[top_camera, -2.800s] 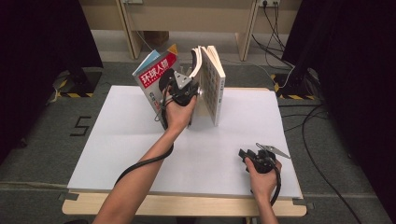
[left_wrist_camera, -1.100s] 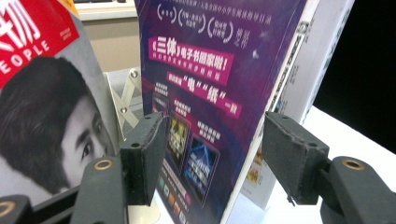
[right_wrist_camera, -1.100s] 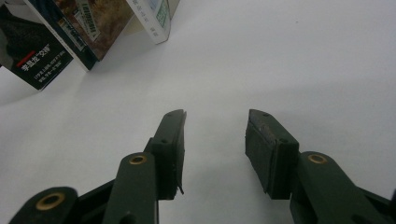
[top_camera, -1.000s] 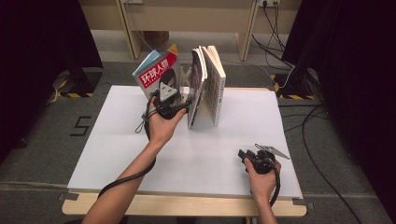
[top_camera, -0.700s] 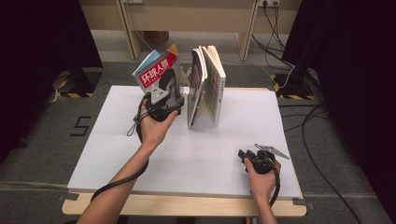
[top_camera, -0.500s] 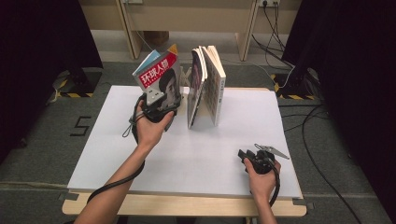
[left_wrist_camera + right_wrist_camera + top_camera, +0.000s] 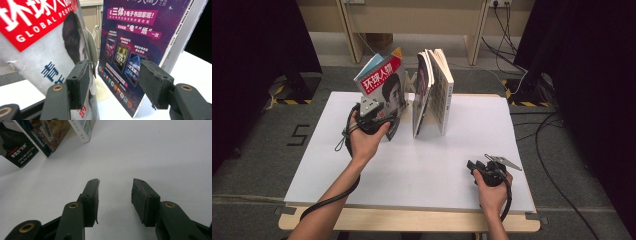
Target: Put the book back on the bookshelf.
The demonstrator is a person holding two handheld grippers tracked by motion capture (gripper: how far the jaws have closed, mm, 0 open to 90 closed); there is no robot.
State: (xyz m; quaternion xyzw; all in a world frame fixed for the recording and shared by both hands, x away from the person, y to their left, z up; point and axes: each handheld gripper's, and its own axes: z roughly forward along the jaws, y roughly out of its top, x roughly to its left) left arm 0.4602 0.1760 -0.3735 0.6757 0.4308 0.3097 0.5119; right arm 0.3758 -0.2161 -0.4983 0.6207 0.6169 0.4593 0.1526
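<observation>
On the white table (image 7: 412,170) two groups of reading matter are seen standing: a magazine with a red title band (image 7: 382,82) leaning at the left, and a cluster of upright books and magazines (image 7: 432,92) just beside it at the right, fanned open at the bottom. Between the two a pale metal bookend (image 7: 96,62) is partly seen in the left gripper view, most of it hidden behind the red-banded magazine's edge. In that view the tops of both covers are cut off by the frame, and the purple back cover (image 7: 132,42) of the nearest magazine of the cluster is shown. The left gripper (image 7: 384,122) is held low against the foot of the red-banded magazine; its jaws are spread, with the magazine's edge lying by one pad, and whether that pad presses on the cover cannot be made out; nothing is clasped. The right gripper (image 7: 477,167) is held near the table's right front corner, well apart from the books, its jaws released over bare white surface (image 7: 150,152) with nothing between them. Broad open room is left across the table's front and left side; the books stand near the far edge.
</observation>
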